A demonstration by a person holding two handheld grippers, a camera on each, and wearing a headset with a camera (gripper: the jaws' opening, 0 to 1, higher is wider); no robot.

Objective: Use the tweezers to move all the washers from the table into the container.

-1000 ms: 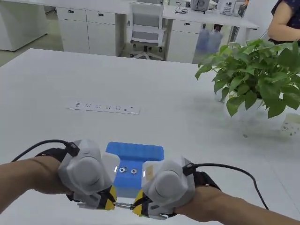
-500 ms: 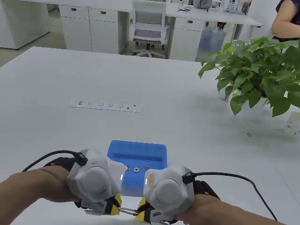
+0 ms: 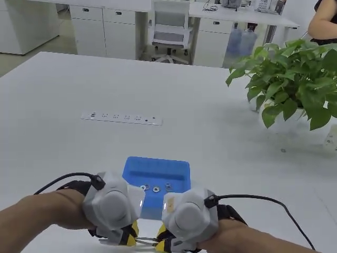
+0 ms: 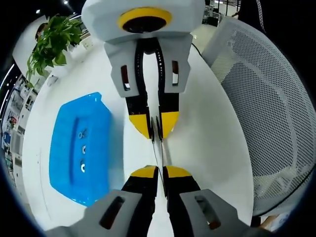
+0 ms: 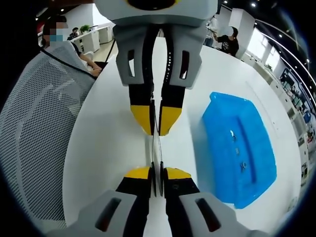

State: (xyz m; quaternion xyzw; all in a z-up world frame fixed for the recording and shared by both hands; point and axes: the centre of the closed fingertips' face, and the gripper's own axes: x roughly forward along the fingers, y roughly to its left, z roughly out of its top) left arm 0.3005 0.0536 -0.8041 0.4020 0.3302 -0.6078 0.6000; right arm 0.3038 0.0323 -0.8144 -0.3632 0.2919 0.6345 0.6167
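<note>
Obs.: the person holds both grippers low at the near edge of the white table [image 3: 210, 132], nose to nose. The left gripper [image 4: 159, 173] and the right gripper [image 5: 157, 174] point straight at each other, yellow tips almost meeting.

Grip: the tweezers [image 4: 158, 148] run as a thin metal strip between the two. Each gripper's jaws are clenched on one end of the strip, with no gap visible beside the metal.

Reading: this looks like a two-handed regrip or hand-over. One gripper steadies the tweezers while the other settles its hold. I cannot tell which end is the tweezers' working tip.

Task items: three washers [image 3: 156, 188] lie in a row in the shallow trough of the blue container [image 3: 137, 166]. I cannot tell whether more remain on the table.

Relation: the container sits on the table just beyond the two grippers, on the far side from the person. It lies beside the line of the tweezers, not under it. The washers are near the jaws but apart from them, and nothing touches them.
</note>
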